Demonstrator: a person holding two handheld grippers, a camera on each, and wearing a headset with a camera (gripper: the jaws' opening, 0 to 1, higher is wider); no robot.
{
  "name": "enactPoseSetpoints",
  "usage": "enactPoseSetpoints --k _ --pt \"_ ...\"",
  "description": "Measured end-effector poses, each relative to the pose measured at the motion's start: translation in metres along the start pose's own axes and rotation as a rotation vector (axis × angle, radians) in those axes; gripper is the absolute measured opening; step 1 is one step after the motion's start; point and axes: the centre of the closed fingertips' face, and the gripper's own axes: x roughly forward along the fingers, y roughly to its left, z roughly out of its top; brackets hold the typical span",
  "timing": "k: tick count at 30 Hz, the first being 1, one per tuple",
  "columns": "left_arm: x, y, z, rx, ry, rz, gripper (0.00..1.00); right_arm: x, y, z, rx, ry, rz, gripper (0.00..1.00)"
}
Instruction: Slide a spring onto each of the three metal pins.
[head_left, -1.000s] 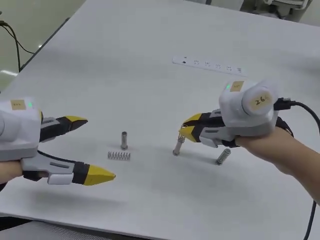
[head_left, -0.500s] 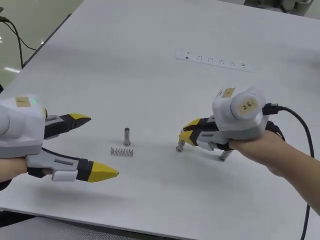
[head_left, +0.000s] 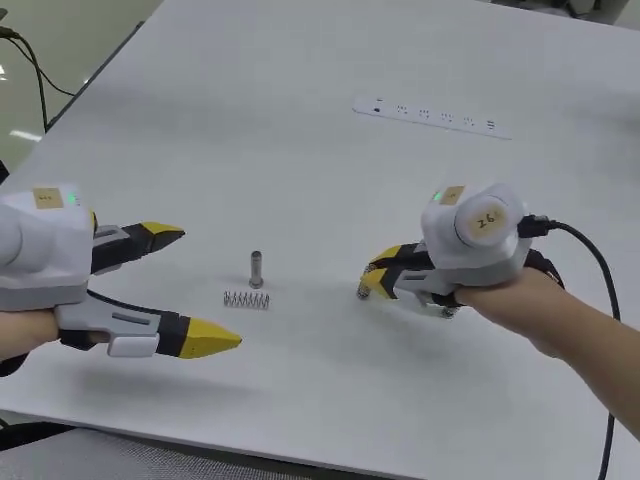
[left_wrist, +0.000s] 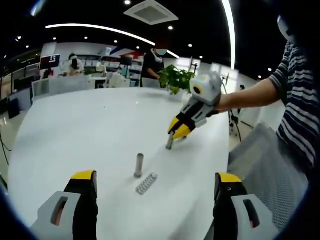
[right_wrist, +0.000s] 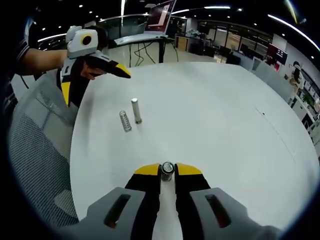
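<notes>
Spring (right_wrist: 167, 171) meets middle pin (left_wrist: 170, 143) on a white worktop (head_left: 300, 120): the right tool (head_left: 374, 279), jaws pinched narrow on the coil, holds it over the pin right at its yellow tips. The left tool (head_left: 190, 287) hovers with jaws spread wide and nothing between them. It is aimed at a bare pin (head_left: 256, 270) that stands upright with a loose spring (head_left: 246, 299) lying just beside its base.

The step in hand appears to be seating the held coil. It likely goes best with the coil's axis kept in line with the pin and the push straight down. The grip should be light enough not to crush the turns, and the pin stands free, so a sideways nudge could tip it. Letting go makes sense only once the coil sits low on the shaft.

The right gripper view looks down the jaws onto the pin's round top, ringed by the coil, a detail the head view masks behind the tool's body. The left gripper view catches the same pin side-on, showing grey shaft below the tips and how upright it stands. The head view adds the layout: a power strip (head_left: 430, 117) far across the worktop, and what looks like a third pin (head_left: 447, 311), already sprung, mostly hidden beside the person's hand.
</notes>
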Motion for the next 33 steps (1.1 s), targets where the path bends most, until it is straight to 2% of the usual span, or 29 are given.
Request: enactPoseSetpoints --k 7,12,15,20,23,26,28,33 --pt "0.0 -0.002 0.001 0.002 -0.001 -0.005 0.94 0.0 0.002 0.0 -0.004 0.005 0.0 0.09" --pt "-0.001 -0.003 0.004 0.01 -0.003 -0.005 0.94 -0.005 -0.002 0.003 0.009 -0.017 -0.02 0.12" --pt "-0.002 -0.004 0.006 0.014 -0.003 -0.006 0.94 -0.013 -0.005 0.008 0.058 -0.058 -0.031 0.12" --pt "-0.002 -0.006 0.005 0.017 0.0 -0.01 0.94 -0.032 -0.009 0.012 0.092 -0.11 -0.055 0.12" --pt "-0.001 -0.007 0.005 0.023 0.004 -0.013 0.94 -0.044 -0.011 0.011 0.137 -0.14 -0.064 0.12" --pt "0.0 -0.009 0.007 0.024 0.0 -0.017 0.94 -0.054 -0.011 0.006 0.141 -0.151 -0.074 0.12" --pt "0.0 -0.009 0.008 0.026 0.001 -0.02 0.94 -0.059 -0.008 0.006 0.165 -0.165 -0.068 0.12" --pt "0.001 -0.008 0.009 0.028 0.0 -0.021 0.94 -0.068 -0.001 0.007 0.166 -0.185 -0.065 0.12"
